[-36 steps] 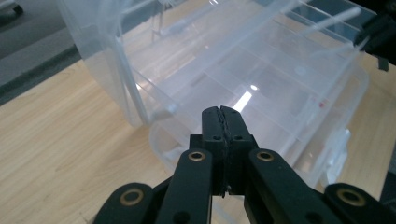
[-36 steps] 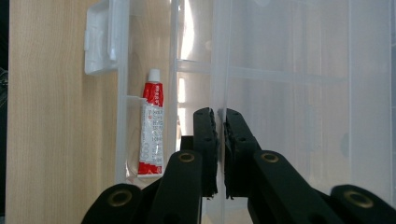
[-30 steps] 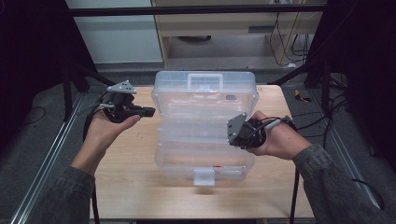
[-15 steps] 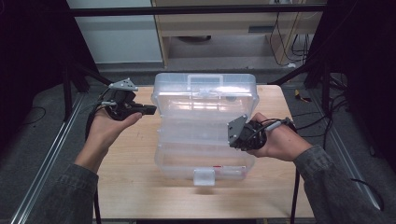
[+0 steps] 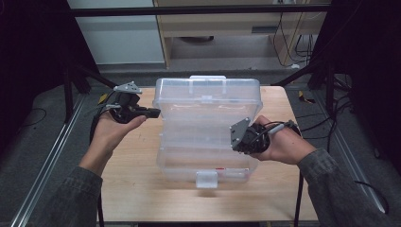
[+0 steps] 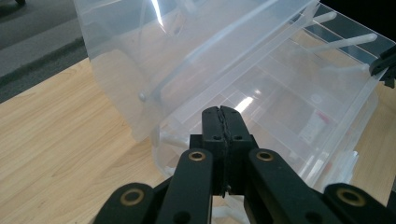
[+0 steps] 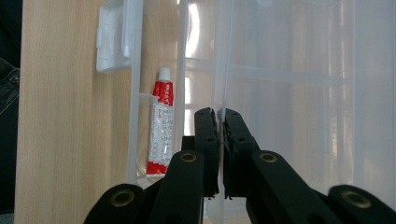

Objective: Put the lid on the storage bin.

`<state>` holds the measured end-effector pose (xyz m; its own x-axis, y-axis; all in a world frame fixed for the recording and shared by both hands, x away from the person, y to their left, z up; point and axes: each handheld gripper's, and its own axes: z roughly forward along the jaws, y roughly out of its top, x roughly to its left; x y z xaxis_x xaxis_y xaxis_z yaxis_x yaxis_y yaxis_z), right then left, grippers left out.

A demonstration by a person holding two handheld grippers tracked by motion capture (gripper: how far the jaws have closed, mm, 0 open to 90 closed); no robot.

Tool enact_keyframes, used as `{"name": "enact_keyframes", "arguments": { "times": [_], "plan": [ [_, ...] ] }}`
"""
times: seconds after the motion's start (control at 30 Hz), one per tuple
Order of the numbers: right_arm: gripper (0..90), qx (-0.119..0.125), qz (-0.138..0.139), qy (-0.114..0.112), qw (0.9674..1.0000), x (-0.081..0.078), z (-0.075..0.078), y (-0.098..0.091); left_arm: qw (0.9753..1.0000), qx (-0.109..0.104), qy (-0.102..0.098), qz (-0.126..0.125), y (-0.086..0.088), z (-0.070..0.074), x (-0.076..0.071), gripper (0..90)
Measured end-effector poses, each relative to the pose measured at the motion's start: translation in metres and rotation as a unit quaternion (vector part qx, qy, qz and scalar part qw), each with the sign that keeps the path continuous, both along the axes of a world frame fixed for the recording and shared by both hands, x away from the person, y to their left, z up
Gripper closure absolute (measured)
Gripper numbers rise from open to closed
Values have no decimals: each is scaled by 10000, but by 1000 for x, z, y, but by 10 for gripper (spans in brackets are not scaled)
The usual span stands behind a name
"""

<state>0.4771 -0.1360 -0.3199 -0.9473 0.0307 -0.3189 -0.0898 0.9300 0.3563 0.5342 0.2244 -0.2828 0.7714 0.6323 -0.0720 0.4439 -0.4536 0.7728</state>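
A clear plastic storage box (image 5: 208, 156) stands in the middle of the wooden table (image 5: 135, 161), its lid (image 5: 208, 101) lifted and tilted up. My right gripper (image 5: 236, 140) sits at the lid's right edge; in the right gripper view (image 7: 218, 113) the jaws are shut on the thin clear rim of the lid (image 7: 289, 65). A red and white tube (image 7: 160, 126) lies inside the box near its front latch (image 7: 111, 37). My left gripper (image 5: 157, 112) hovers at the lid's left side, shut with nothing in it (image 6: 222, 110), a little short of the lid (image 6: 154, 60).
The box's white latch (image 5: 206, 178) faces the near table edge. Bare wood lies left (image 6: 60, 140) and right of the box. Dark frame posts (image 5: 71, 85) and cables (image 5: 302, 97) stand beyond the table's far corners.
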Motion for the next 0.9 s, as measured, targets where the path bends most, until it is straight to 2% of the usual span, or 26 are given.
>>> {"name": "enact_keyframes", "arguments": {
  "times": [0.23, 0.63, 0.67, 0.7, 0.73, 0.8, 0.9],
  "plan": [
    [859, 17, -6, 28, 10000, -1, -1, 0, 10000, -81, 22, 9, 5, -2, -1, 896],
    [841, 77, -26, 17, 10000, -3, -4, -1, 9999, -40, 77, -50, 8, -6, -2, 896],
    [784, 150, -48, 96, 9998, -4, -4, -3, 9999, -36, 87, -75, 8, -7, -3, 896],
    [784, 150, -48, 96, 9998, -4, -4, -3, 9999, -36, 87, -75, 8, -7, -3, 895],
    [691, 286, -141, 107, 9994, -5, -4, -5, 9999, -41, 89, -99, 9, -8, -4, 895],
    [662, 320, -197, 127, 9992, -6, -3, -6, 9999, -58, 86, -111, 9, -8, -4, 895],
    [567, 531, -420, 185, 9975, -9, -3, -14, 9998, -55, 90, -139, 10, -11, -6, 895]
  ]
}}
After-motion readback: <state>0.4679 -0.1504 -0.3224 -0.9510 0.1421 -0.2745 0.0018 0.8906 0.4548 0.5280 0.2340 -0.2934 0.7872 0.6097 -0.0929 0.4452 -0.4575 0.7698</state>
